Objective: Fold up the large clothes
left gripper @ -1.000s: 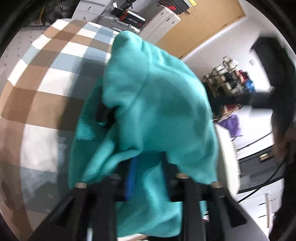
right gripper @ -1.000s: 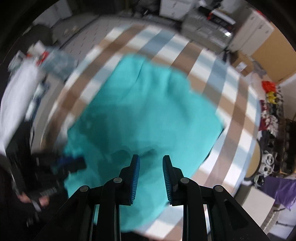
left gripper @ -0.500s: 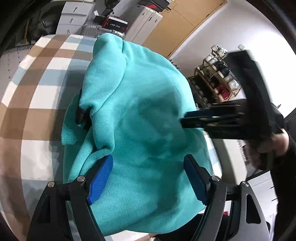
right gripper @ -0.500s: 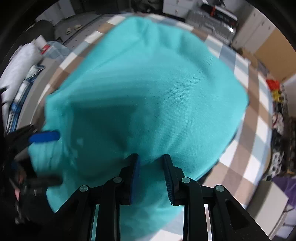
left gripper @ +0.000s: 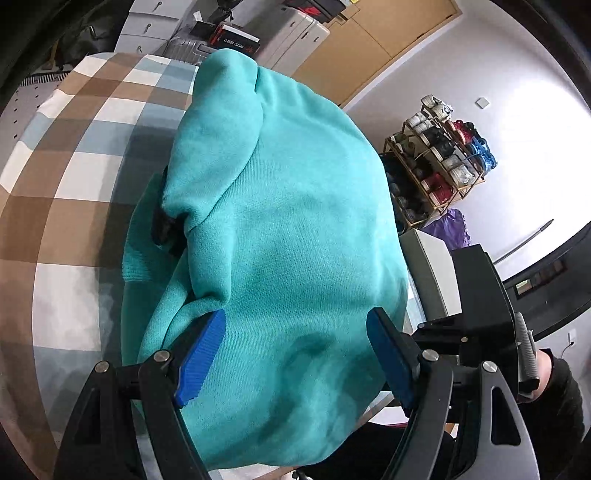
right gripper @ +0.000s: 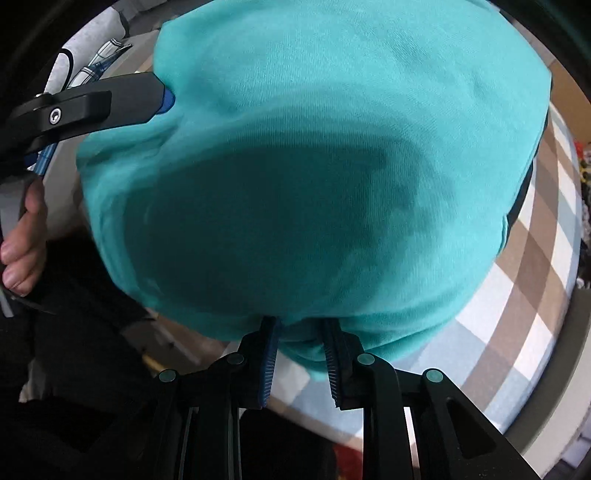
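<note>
I have the teal sweatshirt [left gripper: 295,236] lying in a bunched heap on the checked bedcover [left gripper: 74,155], and it reaches right to the near edge of the bed on my side. In the left wrist view the left gripper [left gripper: 295,354] stands wide apart, its blue pads [left gripper: 201,356] spread to either side of the cloth with nothing pinched between them; the fabric simply lies beneath and in front of them. A folded sleeve or cuff runs down the left side of the heap, with a dark patch tucked under one fold that I cannot identify.

In the right wrist view the right gripper [right gripper: 301,360] has its pads [right gripper: 267,363] close together at the lower hem of the sweatshirt [right gripper: 332,166]. A fold of teal cloth comes down between the two pads, but a narrow gap shows there and I cannot tell whether they are actually biting on it or just sitting beside it.

The same view shows one finger of the left gripper [right gripper: 110,103] at the upper left, touching the edge of the garment, with my bare hand [right gripper: 22,243] on its handle below.

Beyond the far corner of the bed I see white drawer units [left gripper: 147,29], a silver suitcase [left gripper: 188,46] and a wooden shoe rack [left gripper: 439,162] against the white wall.
</note>
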A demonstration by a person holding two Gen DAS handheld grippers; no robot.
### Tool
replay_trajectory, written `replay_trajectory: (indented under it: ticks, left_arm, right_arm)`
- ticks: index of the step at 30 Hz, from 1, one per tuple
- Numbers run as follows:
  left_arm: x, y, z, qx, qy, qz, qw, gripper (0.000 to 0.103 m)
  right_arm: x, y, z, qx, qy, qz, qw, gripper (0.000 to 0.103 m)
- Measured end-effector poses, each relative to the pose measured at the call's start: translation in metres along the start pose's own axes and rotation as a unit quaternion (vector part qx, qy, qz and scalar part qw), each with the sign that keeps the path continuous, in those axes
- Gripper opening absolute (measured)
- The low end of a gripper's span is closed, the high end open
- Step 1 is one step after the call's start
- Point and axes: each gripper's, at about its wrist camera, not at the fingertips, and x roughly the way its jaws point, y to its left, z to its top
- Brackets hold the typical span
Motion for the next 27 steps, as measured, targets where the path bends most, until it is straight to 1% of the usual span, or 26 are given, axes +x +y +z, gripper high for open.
replay_trajectory:
  ticks: [2,4,5,6,8,9,10,11,13,15,17,19,21,23,25,27]
  left_arm:
    - [-0.002,0.002,0.001,-0.006,0.002,-0.01,0.9999,0.075]
    - [-0.003,0.007,0.002,-0.02,0.001,-0.021,0.9996,0.075]
    - [-0.004,0.008,0.003,-0.024,0.001,-0.025,0.9994,0.075]
    - [-0.004,0.009,0.004,-0.03,0.002,-0.031,0.9991,0.075]
    - [-0.004,0.012,0.005,-0.04,0.004,-0.04,0.9984,0.075]
    - [-0.004,0.013,0.005,-0.045,0.004,-0.045,0.998,0.075]
    - [-0.004,0.016,0.005,-0.055,0.004,-0.052,0.9971,0.075]
    - [-0.004,0.018,0.005,-0.065,0.003,-0.058,0.9962,0.075]
    - [-0.006,0.021,0.004,-0.075,0.001,-0.061,0.9954,0.075]
    - [-0.005,0.024,0.002,-0.078,0.004,-0.058,0.9952,0.075]
    - [-0.005,0.025,0.001,-0.081,0.007,-0.054,0.9952,0.074]
    - [-0.003,0.026,0.002,-0.085,0.01,-0.051,0.995,0.075]
    - [-0.002,0.029,0.002,-0.099,0.01,-0.056,0.9934,0.074]
    - [-0.003,0.03,0.002,-0.107,0.008,-0.062,0.9923,0.074]
    - [-0.004,0.029,0.0,-0.105,0.007,-0.064,0.9923,0.074]
    - [-0.005,0.029,-0.002,-0.101,0.006,-0.063,0.9929,0.074]
  right_arm:
    - [-0.003,0.003,-0.003,-0.001,-0.003,-0.005,1.0,0.022]
    - [-0.012,0.009,-0.005,-0.021,0.018,-0.005,1.0,0.022]
    - [-0.023,0.008,-0.003,-0.026,0.017,0.002,1.0,0.023]
    - [-0.034,0.008,-0.003,-0.022,0.005,0.013,1.0,0.024]
    - [-0.068,0.005,0.004,-0.003,-0.044,0.059,0.997,0.025]
    - [-0.077,0.005,0.009,0.001,-0.063,0.069,0.996,0.025]
    - [-0.08,0.005,0.013,0.004,-0.07,0.071,0.995,0.025]
    - [-0.078,0.008,0.021,0.003,-0.069,0.071,0.995,0.026]
    - [-0.064,0.014,0.027,0.0,-0.056,0.061,0.997,0.026]
    - [-0.041,0.021,0.035,-0.007,-0.043,0.043,0.998,0.026]
    - [-0.027,0.028,0.039,-0.011,-0.035,0.024,0.999,0.026]
    - [-0.022,0.034,0.044,-0.005,-0.032,0.008,0.999,0.025]
    - [-0.02,0.046,0.045,-0.016,-0.035,-0.025,0.999,0.025]
    - [-0.022,0.055,0.044,-0.019,-0.04,-0.044,0.998,0.026]
    - [-0.029,0.058,0.042,-0.029,-0.037,-0.039,0.998,0.026]
    - [-0.041,0.059,0.043,-0.03,-0.01,-0.003,0.999,0.026]
